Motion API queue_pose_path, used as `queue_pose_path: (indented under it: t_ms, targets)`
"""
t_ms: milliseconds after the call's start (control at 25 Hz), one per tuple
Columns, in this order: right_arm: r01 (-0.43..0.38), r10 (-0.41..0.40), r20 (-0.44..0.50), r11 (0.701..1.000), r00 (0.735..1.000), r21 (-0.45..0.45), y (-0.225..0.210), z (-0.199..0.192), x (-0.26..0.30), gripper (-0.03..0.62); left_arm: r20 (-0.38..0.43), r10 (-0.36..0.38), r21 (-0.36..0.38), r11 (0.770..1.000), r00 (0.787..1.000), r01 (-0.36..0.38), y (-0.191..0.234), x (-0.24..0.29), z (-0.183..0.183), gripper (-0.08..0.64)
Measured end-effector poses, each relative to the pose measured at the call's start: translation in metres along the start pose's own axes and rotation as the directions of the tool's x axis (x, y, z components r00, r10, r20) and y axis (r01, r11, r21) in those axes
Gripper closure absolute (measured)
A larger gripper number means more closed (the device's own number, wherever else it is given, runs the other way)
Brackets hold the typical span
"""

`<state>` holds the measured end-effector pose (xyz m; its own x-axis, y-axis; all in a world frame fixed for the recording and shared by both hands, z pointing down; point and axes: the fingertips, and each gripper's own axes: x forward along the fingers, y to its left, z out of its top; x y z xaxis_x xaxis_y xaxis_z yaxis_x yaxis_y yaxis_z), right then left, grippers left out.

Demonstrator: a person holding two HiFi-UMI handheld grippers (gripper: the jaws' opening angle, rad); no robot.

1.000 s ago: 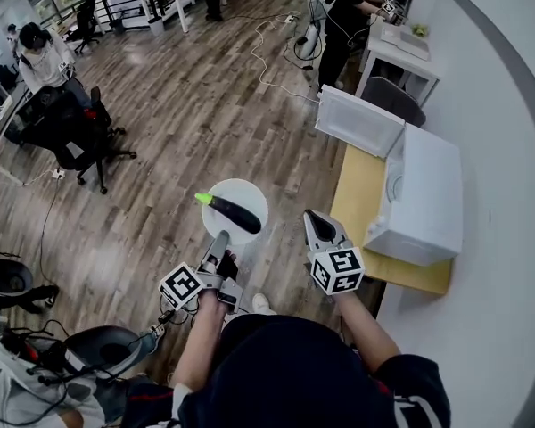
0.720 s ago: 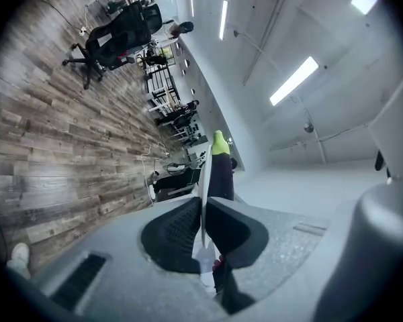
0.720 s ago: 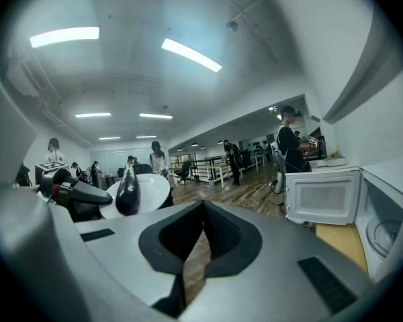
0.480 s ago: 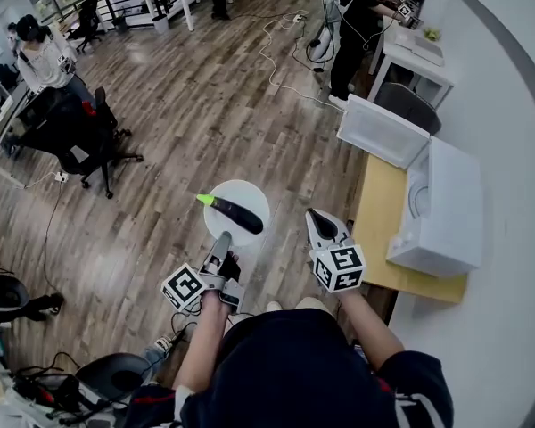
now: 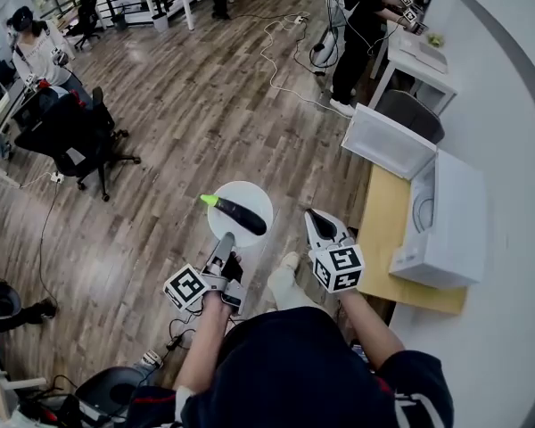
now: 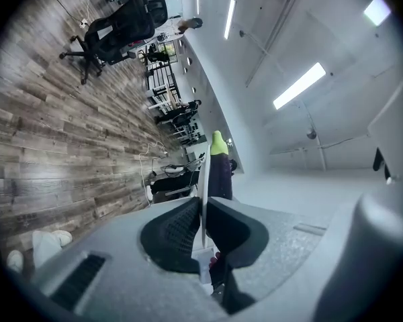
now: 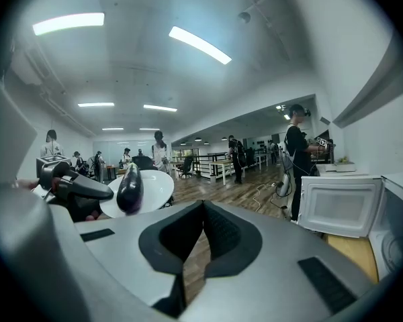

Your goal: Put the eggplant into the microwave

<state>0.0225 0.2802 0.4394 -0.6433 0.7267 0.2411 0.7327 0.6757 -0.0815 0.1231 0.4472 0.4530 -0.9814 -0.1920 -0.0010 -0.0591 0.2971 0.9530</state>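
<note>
A dark purple eggplant with a green stem lies on a round white plate. My left gripper is shut on the plate's near rim and holds it level above the wooden floor. In the left gripper view the plate's edge runs between the pads, with the eggplant beyond. My right gripper hangs to the plate's right, shut and empty. The white microwave stands at the right with its door swung open. The right gripper view shows the eggplant, the plate and the door.
The microwave sits on a light wooden table against the curved white wall. A black office chair stands at the left. Cables trail over the floor ahead. A person works at a desk beyond the microwave.
I have walked on with the plate and eggplant, and the floor has slid past beneath. The microwave now lies further right in view, and a white shoe shows under the plate.
</note>
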Motion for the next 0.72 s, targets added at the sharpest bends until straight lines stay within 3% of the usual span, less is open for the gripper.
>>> queue_pose_path:
  t_ms: [480,720]
  targets:
    - [0.025,-0.025,0.004,0.999,1.0,0.024,-0.077,0.021,0.097,0.58,-0.041,-0.001,0.02,1.0,0.999,0.002,0.012,0.118,0.045,0.526]
    - [0.058,-0.059,0.017,0.998,0.998,0.023,-0.131,0.04,0.138,0.58,-0.103,-0.021,0.031,0.999,0.994,0.025,0.008,0.194,0.055,0.526]
